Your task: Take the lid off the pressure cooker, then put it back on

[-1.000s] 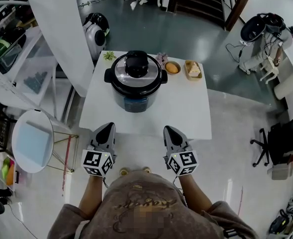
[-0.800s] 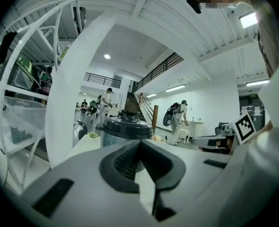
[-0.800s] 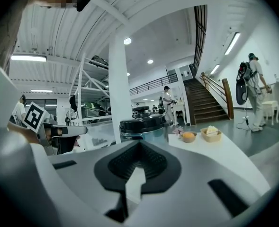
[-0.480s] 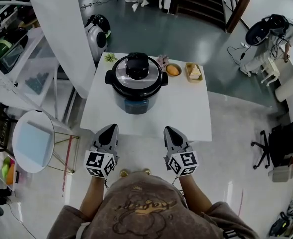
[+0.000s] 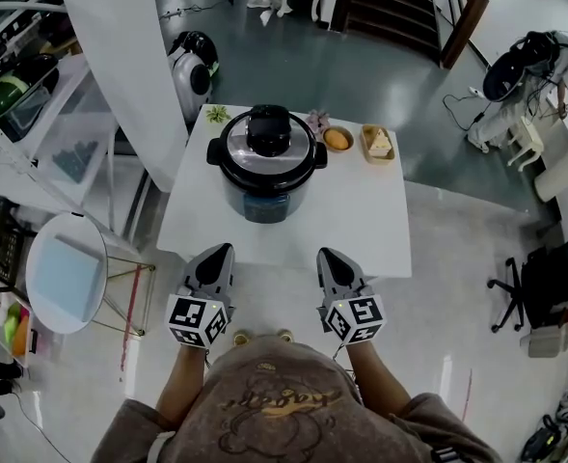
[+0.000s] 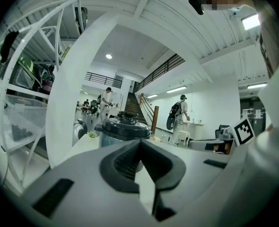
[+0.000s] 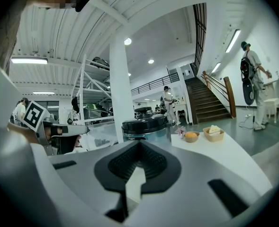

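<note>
Both sets of jaws are fully closed on nothing. The left gripper and right gripper hang at the counter's near edge, probably a neutral stance that fits either a lid yet to come off or one already put back. The pressure cooker stands well ahead of the jaws, between their lines, with the lid seated on top. There is bare counter between jaws and pot; a bowl and tray sit ahead-right by the far edge, and a white column crowds ahead-left.
</note>
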The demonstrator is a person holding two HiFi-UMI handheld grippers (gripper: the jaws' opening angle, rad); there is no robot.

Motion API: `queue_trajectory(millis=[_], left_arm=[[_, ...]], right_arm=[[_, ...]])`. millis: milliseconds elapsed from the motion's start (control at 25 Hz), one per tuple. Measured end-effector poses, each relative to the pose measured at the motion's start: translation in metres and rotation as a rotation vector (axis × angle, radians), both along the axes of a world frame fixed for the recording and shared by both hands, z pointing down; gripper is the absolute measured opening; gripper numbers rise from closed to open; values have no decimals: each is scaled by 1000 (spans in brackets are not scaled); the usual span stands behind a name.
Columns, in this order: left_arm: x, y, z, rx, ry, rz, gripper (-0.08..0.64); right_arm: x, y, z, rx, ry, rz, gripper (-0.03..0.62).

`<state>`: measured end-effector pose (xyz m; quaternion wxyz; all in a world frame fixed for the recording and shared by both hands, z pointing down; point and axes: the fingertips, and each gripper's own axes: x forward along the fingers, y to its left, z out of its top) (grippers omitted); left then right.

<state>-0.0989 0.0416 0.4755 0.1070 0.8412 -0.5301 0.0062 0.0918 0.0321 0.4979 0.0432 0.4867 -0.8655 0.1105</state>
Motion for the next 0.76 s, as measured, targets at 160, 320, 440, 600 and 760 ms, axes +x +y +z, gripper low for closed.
queue_trajectory(millis=[160, 320, 440, 600, 760], left_arm=[[0, 2, -2, -9, 24, 2, 5], [-2, 2, -5, -10, 33, -1, 5], [-3, 3, -6, -13, 32, 0, 5], [-4, 5, -2, -22, 25, 3, 5], [-6, 3, -3, -22, 21, 5, 5]], right_arm=[[0, 0, 0, -6, -7, 1, -6], [-4, -1, -2, -7, -6, -11, -6], [-7, 0, -3, -7, -5, -27, -6], [-11, 1, -2, -8, -2, -46, -6], [-15, -2, -4, -4, 6, -59, -6]])
